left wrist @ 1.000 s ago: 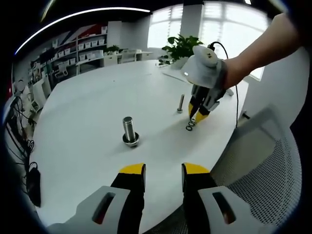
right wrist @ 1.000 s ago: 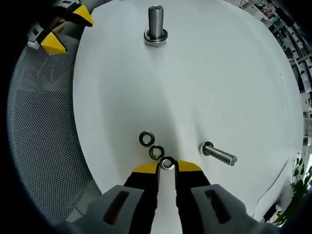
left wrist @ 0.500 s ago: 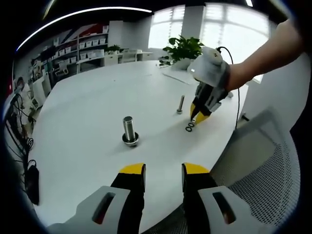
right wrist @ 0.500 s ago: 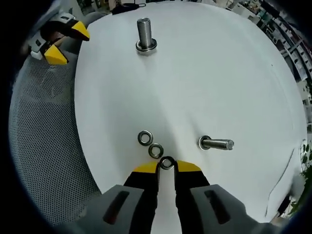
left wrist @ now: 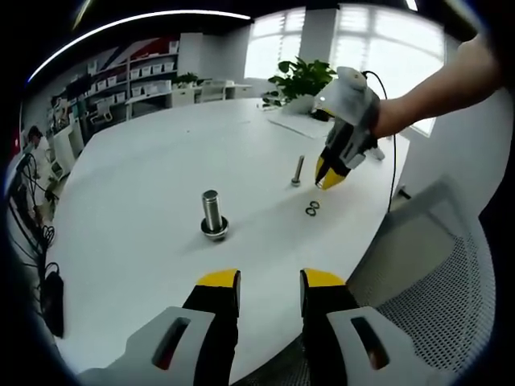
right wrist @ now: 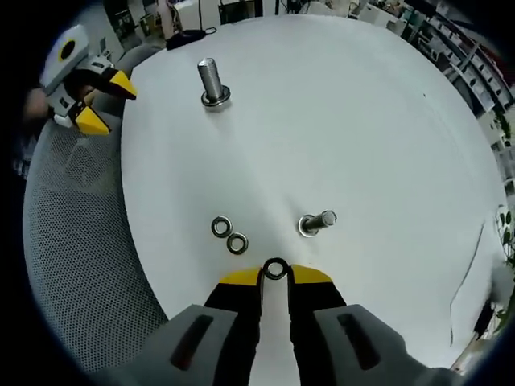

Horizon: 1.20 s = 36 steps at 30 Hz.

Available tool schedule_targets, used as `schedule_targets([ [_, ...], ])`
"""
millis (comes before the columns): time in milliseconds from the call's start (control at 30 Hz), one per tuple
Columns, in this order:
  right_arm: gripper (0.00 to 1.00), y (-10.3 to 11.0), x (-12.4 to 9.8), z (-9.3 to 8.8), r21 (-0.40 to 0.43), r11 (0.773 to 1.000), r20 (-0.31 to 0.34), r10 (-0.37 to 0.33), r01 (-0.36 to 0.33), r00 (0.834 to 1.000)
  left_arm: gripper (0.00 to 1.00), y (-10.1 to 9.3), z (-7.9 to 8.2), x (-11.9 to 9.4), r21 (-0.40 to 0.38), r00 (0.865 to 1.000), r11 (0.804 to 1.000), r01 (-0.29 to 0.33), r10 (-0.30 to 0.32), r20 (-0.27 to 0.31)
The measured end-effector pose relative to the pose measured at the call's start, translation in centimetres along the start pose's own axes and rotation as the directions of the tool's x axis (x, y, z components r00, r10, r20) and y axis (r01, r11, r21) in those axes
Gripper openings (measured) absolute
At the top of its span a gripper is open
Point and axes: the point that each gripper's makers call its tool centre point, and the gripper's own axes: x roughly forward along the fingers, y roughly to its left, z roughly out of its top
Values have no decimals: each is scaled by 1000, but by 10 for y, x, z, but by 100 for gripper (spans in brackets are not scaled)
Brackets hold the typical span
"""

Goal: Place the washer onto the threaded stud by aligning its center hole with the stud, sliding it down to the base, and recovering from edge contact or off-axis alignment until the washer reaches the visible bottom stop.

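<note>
Steel washer (right wrist: pixel 275 269) is pinched in the nearly closed right gripper (right wrist: pixel 275 274), raised clear of the table (right wrist: pixel 362 121). Left gripper (left wrist: pixel 269 280) is seen part-open, empty. Transfer to the upright stud (right wrist: pixel 211 83), alignment and seating are judged outstanding.

right gripper view: washer (right wrist: pixel 275 268) sits between right gripper (right wrist: pixel 275 275) tips, above table (right wrist: pixel 362 121); two loose washers (right wrist: pixel 228 234) just beyond-left, lying bolt (right wrist: pixel 316 223) beyond-right, upright stud (right wrist: pixel 211 81) far

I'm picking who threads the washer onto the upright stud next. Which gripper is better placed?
Right. The right gripper already pinches a washer between its tips, lifted off the table. The left gripper is open and empty, though nearer the upright stud.
</note>
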Motion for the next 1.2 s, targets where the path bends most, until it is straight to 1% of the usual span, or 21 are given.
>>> schedule_targets([
  [133, 14, -5, -5, 5, 16, 1000, 21, -3, 2, 1000, 28, 0, 0, 0, -1, 1000, 1000, 0, 0, -2],
  [433, 14, -17, -19, 17, 5, 1000, 56, -15, 15, 998, 28, 0, -2, 1, -4, 1000, 1000, 0, 0, -5],
  [633, 14, -23, -28, 31, -5, 1000, 90, -22, 23, 996, 28, 0, -2, 1, -3, 1000, 1000, -2, 2, -7],
  [767, 14, -24, -28, 36, -13, 1000, 93, -21, 23, 995, 28, 0, -3, 2, -5, 1000, 1000, -1, 1, -9],
  [1033, 14, -24, -28, 37, -29, 999, 88, -22, 24, 996, 28, 1, -3, 2, -8, 1000, 1000, -4, 4, -8],
  [1200, 14, -26, -28, 46, -33, 999, 97, -19, 23, 995, 28, 0, -2, 1, -6, 1000, 1000, -3, 3, -9],
])
